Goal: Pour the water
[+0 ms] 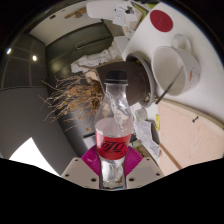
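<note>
One clear bottle (113,135) is held upright, clamped between both pads of the gripper (113,168), keeping its open neck level; the dark pot (128,88) just beyond likely receives the water.

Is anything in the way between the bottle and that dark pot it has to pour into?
Nothing visible blocks it. The bottle is held between the fingers, and the dark pot sits just beyond its cap, with no other thing between them.
</note>
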{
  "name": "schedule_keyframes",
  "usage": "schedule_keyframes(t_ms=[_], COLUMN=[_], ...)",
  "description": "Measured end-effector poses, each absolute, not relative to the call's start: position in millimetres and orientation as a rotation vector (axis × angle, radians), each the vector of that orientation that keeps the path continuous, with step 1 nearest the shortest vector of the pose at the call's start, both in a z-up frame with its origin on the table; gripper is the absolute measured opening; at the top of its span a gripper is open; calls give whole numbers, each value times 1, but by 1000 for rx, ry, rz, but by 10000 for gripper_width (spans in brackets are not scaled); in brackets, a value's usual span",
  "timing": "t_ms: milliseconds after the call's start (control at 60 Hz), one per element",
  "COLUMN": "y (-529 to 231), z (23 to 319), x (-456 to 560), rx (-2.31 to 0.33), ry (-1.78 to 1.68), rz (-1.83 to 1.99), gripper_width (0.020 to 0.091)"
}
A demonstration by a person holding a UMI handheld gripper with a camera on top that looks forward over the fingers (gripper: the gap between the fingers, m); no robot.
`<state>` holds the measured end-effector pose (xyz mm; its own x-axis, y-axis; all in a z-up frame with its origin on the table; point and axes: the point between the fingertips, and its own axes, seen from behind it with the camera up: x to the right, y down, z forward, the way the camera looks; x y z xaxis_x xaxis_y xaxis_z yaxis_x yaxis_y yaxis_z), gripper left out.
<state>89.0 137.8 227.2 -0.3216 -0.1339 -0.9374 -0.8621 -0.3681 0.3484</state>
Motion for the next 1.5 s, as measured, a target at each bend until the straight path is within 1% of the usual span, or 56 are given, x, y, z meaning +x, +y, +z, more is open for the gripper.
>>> schedule_keyframes(t_ms=[167,300,383,433,550,617,783,817,967,1050,1167,1200,1250,1467,1483,1500], y=[142,148,153,153,156,158,163,163,163,162,158,158,157,155,154,153], z=[275,313,321,318,294,272,193,172,112,88,63,66,66,67,65,63], x=[116,181,226,252,312,338,372,373,382,386,390,390,389,389,389,389], rx=[-1530,-1569,-1592,-1609,-1655,-1695,-1818,-1840,-1927,-1962,-1992,-1960,-1945,-1934,-1946,-1959], ry=[922,653,517,447,318,260,128,116,85,96,101,106,111,112,114,113], rz=[1450,1096,838,692,378,225,3,-14,-68,-68,-85,-81,-78,-83,-83,-80], gripper_width=[255,255,255,256,256,256,255,256,260,260,264,266,295,497,529,593])
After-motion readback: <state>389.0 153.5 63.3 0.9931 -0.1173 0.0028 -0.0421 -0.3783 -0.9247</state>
